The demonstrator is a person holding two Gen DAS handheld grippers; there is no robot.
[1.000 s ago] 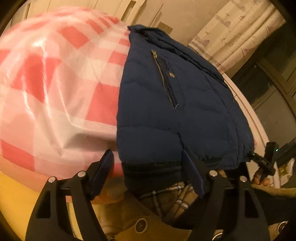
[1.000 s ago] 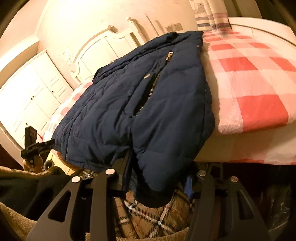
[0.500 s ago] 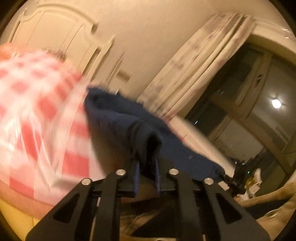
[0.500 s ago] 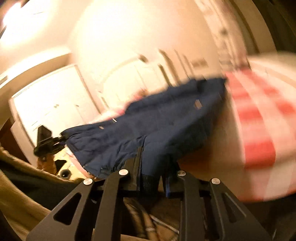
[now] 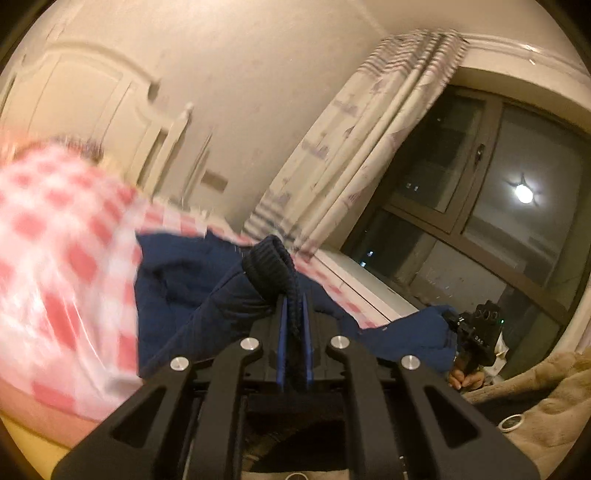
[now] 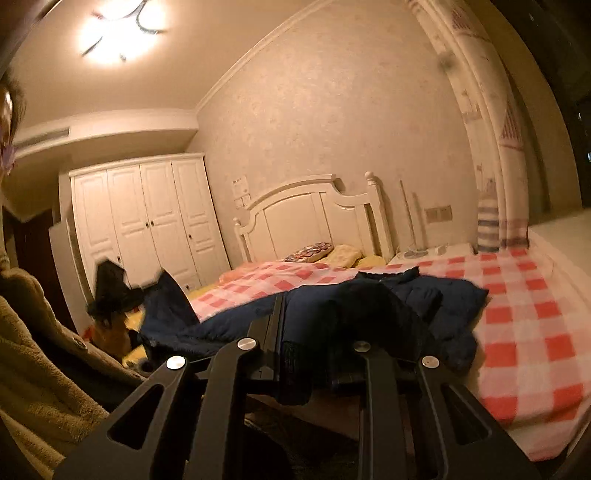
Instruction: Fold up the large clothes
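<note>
At six o'clock of the checked bed (image 6: pixel 524 317), our left gripper (image 5: pixel 294 314) and right gripper (image 6: pixel 314 332) clench the jacket (image 6: pixel 406 295) hem, lifted; next, carry it toward twelve o'clock, folding.

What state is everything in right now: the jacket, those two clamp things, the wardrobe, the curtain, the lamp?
Jacket: hem lifted off the bed, rest lying on it.
Left gripper: shut on the ribbed hem.
Right gripper: shut on the jacket.
Wardrobe: doors closed.
Curtain: drawn aside.
Ceiling lamp: on.
</note>
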